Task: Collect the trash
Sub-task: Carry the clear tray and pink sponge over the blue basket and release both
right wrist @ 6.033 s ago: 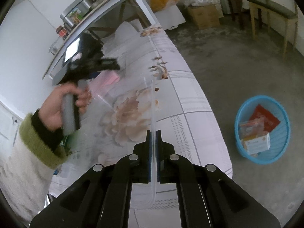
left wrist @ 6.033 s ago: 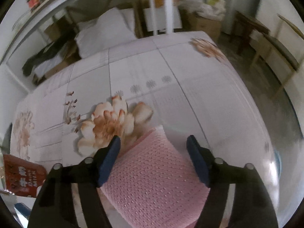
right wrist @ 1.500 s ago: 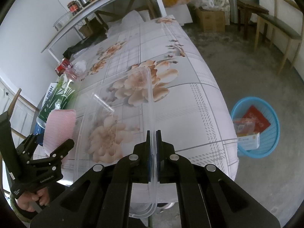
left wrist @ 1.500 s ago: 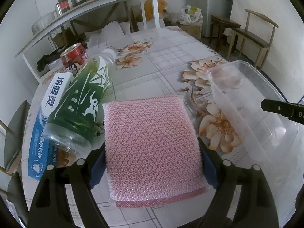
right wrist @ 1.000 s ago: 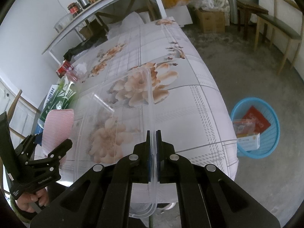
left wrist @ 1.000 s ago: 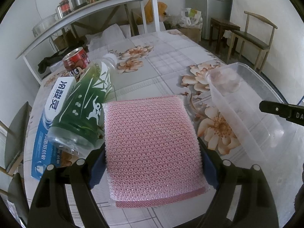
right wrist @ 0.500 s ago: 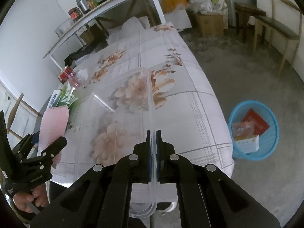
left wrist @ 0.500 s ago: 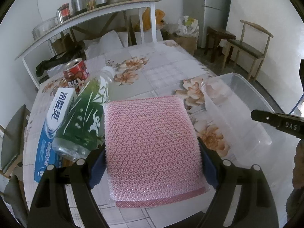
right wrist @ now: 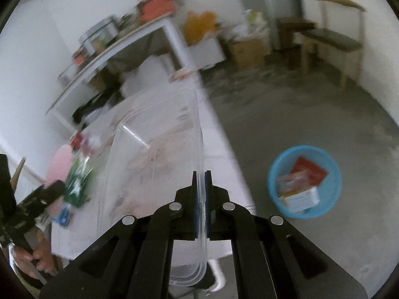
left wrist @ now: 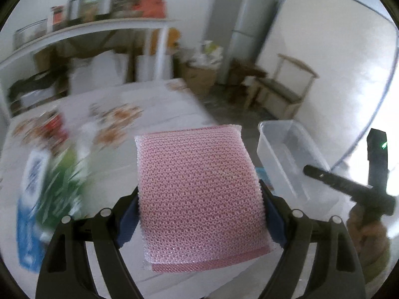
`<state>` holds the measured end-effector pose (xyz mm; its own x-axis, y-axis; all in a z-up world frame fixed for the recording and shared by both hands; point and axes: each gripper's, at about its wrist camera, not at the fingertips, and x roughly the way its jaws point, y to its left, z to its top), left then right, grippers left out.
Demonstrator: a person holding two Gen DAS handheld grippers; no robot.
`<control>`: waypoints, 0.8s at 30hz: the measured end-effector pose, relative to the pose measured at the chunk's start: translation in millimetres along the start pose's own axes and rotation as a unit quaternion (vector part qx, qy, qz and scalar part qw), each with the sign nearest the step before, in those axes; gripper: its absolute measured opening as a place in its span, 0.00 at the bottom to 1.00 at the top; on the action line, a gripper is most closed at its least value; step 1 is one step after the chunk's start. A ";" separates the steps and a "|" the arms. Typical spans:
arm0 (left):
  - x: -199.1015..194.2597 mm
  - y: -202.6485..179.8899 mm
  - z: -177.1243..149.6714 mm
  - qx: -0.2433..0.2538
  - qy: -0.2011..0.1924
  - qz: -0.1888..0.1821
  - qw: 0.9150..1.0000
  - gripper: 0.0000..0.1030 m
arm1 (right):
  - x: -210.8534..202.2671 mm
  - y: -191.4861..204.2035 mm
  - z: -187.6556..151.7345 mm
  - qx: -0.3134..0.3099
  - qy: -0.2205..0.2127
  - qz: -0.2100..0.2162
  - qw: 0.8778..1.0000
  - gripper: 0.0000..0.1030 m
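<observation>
**Daylit room, heavy motion blur, fisheye warp**

Soft, even light; no hard shadows. Both views are circular fisheye with black corners and lines bowing toward the rim. Left view: white glare washes the right side behind the clear tub [left wrist: 286, 154]; the sponge [left wrist: 199, 194] is sharp, while the counter [left wrist: 154, 114], bottle [left wrist: 64, 186] and shelf [left wrist: 87, 27] smear. Right view: shelf and counter streak diagonally; the blue basket [right wrist: 304, 182] is only slightly soft. The floor [right wrist: 286, 114] reads dull grey.

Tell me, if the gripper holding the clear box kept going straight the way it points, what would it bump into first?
Probably the flowered table. The right gripper, clamped on the clear box, points down along the table's edge, so it could miss and reach the floor. The blue basket sits off to one side.
</observation>
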<state>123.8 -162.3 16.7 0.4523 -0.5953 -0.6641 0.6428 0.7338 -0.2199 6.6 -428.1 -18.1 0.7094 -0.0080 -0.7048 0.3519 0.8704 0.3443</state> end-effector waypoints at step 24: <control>292.6 -227.7 48.7 0.121 0.208 -0.092 0.966 0.93 | 106.5 -268.9 -35.1 0.302 0.038 -0.124 0.944 0.68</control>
<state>139.9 -519.5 -92.7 0.0602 -0.4882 -0.8706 0.8378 0.4989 -0.2218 -33.9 -645.7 -207.5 0.5220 -0.1188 -0.8446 0.8017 0.4064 0.4383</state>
